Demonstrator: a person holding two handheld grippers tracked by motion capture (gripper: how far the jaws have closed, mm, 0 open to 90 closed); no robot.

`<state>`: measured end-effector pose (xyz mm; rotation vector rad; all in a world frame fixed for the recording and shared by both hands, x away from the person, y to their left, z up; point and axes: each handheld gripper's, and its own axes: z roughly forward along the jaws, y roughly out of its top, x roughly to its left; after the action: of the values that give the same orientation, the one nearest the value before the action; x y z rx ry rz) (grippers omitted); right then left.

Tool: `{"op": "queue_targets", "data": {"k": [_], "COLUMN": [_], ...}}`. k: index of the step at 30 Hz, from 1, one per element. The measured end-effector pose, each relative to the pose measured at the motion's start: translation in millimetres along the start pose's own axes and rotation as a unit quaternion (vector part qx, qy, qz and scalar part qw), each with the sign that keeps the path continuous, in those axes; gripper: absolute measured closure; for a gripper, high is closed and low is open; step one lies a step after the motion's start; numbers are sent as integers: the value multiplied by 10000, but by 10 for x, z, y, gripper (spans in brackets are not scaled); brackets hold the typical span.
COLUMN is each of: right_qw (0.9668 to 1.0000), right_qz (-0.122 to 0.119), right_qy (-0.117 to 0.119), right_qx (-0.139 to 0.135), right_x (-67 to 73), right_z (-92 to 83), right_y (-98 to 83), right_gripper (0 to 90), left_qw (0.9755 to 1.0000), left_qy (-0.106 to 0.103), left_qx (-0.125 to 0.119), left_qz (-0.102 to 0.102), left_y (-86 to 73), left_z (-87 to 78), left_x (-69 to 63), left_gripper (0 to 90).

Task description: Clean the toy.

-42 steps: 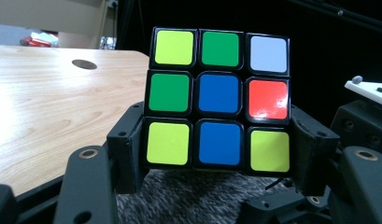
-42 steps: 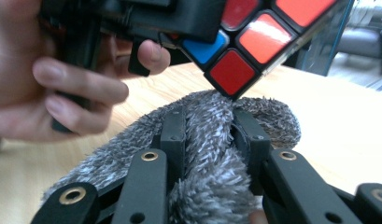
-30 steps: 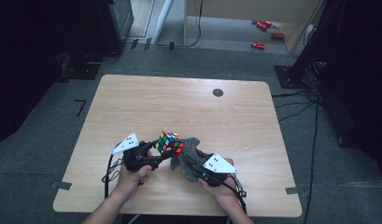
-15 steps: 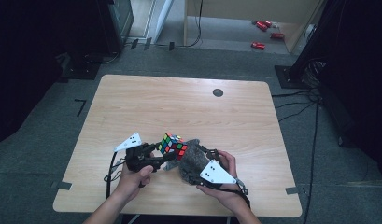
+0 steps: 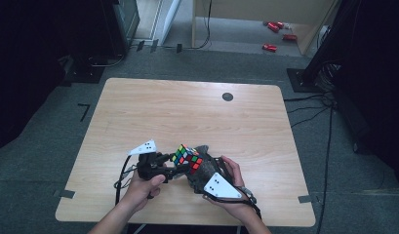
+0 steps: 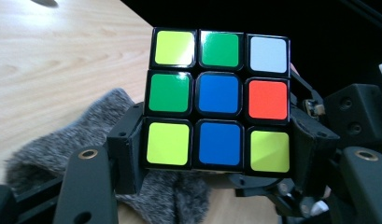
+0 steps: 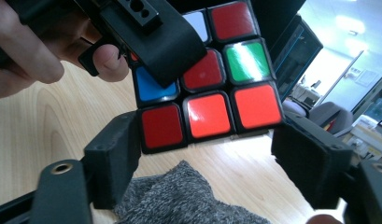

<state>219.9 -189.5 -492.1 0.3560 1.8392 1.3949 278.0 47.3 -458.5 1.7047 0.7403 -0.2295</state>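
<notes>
A Rubik's cube [image 5: 187,158] hangs above the near part of the wooden table [image 5: 187,107]. My left gripper [image 5: 179,168] is shut on it, its pads pressing both sides of one outer layer of the cube [image 6: 219,100]. My right gripper [image 5: 198,170] comes in from the right. Its jaws have just been closing a little and stand around the red-and-orange row of the cube [image 7: 212,107], with a gap at one pad. A grey fuzzy cloth [image 6: 62,140] lies on the table under the cube.
A small black round mark [image 5: 228,96] sits near the table's far edge. Red objects [image 5: 272,47] lie on the floor beyond. Dark stands and cables [image 5: 329,112] flank the table on the right, and a cable trails from the left gripper.
The cube and both grippers have shifted slightly right and toward the near edge. The right hand has turned, so its grey plate now faces up more and sits lower.
</notes>
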Motion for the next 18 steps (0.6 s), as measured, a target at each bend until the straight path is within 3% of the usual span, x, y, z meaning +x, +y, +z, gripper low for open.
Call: {"op": "queue_targets", "data": {"k": [12,14,18], "right_qw": [9997,9999,9999], "right_qz": [-226,-158,-57], "right_qy": [7,20,-13], "right_qx": [49,52,109], "right_x": [20,11,-22], "right_z": [6,2,-9], "right_y": [0,4,3], "right_gripper": [340,342,343], "left_qw": [9994,9993,9997], "left_qy": [-164,-259,-217], "left_qx": [165,145,-27], "left_qz": [-243,-214,-90], "left_y": [5,10,25], "left_z": [47,41,-6], "left_x": [50,62,60], "left_gripper": [348,341,296]}}
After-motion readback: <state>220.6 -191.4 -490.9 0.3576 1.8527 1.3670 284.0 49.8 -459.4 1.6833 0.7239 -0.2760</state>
